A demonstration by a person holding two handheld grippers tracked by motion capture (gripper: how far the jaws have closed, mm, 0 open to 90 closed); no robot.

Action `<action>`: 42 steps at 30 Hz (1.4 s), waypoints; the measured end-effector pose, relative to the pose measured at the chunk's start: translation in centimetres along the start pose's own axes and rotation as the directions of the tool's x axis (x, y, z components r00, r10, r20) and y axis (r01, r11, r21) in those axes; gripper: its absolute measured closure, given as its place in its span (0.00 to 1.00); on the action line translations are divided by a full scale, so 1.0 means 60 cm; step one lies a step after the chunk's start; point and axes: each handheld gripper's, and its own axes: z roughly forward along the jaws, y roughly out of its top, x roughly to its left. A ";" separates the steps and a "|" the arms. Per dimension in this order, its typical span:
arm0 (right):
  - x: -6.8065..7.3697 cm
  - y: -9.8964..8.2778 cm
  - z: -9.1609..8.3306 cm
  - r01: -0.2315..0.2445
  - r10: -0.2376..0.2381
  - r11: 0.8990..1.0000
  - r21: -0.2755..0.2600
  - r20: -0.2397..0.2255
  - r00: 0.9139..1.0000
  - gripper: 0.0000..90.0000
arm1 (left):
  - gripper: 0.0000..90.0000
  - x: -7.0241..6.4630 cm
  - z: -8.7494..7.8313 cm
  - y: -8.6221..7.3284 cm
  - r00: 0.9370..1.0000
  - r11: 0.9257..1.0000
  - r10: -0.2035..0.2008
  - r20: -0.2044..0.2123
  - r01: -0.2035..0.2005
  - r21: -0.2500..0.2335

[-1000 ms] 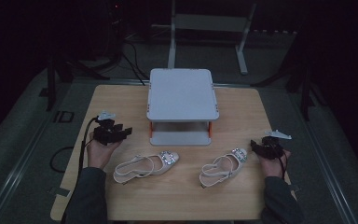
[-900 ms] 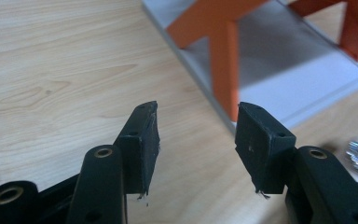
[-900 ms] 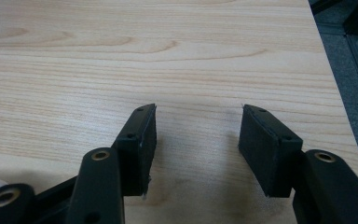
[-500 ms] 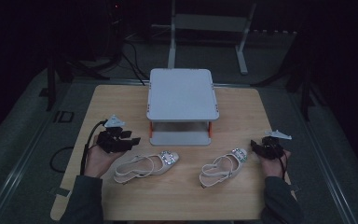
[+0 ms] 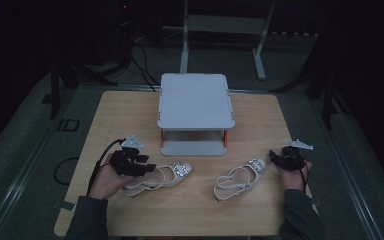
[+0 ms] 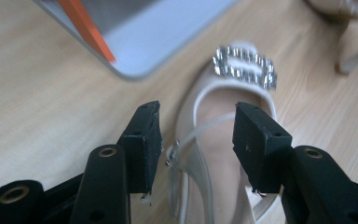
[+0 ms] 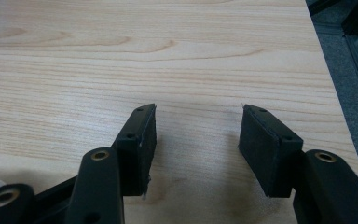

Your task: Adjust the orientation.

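Landmark: grey two-tier stand (image 5: 196,102) at table (image 5: 130,107) centre.

Left shoe (image 5: 156,178): flat on the table, just in front of the stand's left front corner, jewelled toe toward the stand, heel toward the person. Long axis slanted, roughly along the left gripper's line of reach.

Left gripper (image 5: 147,167): over the heel half of the left shoe, pointing at the toe buckle (image 6: 245,66). Jaws apart, just been closing a little, straddling the shoe's strapped midsection; pads clear of the sides in the left gripper view, nothing clamped. Judged: a short drop and a squeeze across the shoe's width would complete the grip.

Right shoe (image 5: 240,178): in front of the stand's right front corner, toe likewise toward the stand, well apart from its mate.

Right gripper (image 5: 275,157): beside the right shoe's toe, farther from the stand. Jaws apart, bare wood between them, nothing held.

Nearer hand for the left shoe: left.

Obscured: heel end of the left shoe cut off behind the jaws; strap fastening too small to make out; room beyond the table dark.
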 end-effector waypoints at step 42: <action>-0.003 0.000 0.000 -0.003 0.003 1.000 -0.001 0.006 1.000 0.51 | 0.91 0.110 -0.057 -0.116 0.915 0.945 -0.325 -0.240 0.301 -0.130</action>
